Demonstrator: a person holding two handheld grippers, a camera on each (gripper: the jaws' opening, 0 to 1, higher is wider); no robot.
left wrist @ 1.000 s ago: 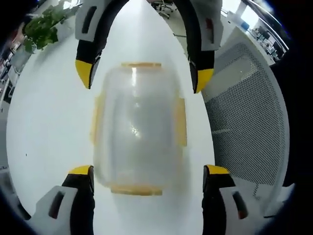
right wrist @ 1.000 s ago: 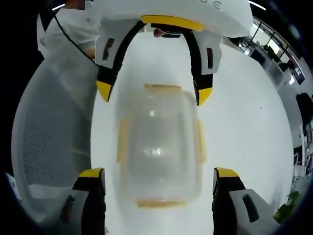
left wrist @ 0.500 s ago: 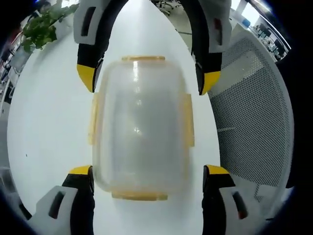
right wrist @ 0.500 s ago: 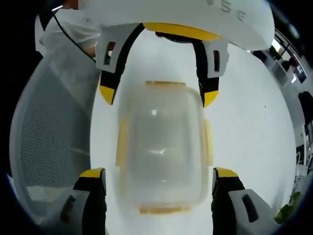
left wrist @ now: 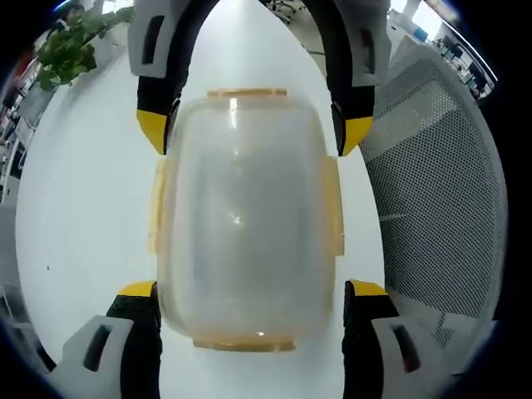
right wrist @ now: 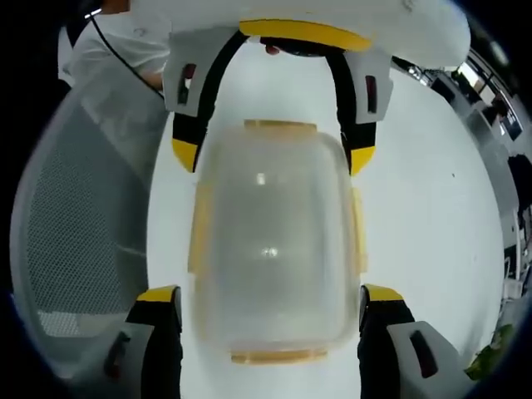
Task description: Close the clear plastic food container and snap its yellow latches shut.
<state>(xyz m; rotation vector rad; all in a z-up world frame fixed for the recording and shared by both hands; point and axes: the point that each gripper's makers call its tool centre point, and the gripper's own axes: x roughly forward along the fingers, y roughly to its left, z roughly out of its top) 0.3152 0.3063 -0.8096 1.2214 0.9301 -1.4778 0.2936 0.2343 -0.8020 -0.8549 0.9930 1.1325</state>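
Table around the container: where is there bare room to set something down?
Bare white table lies between the container and the plant. The other side is tight: a mesh chair borders the edge. Both grippers crowd the container's ends.

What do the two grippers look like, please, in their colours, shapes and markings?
Both match. The left gripper and right gripper each have two curved black jaws with yellow tips, set in light grey housings bearing a small red mark. From the right gripper view, the left gripper's white body with a yellow band shows, and a black cable crosses a white sleeve.
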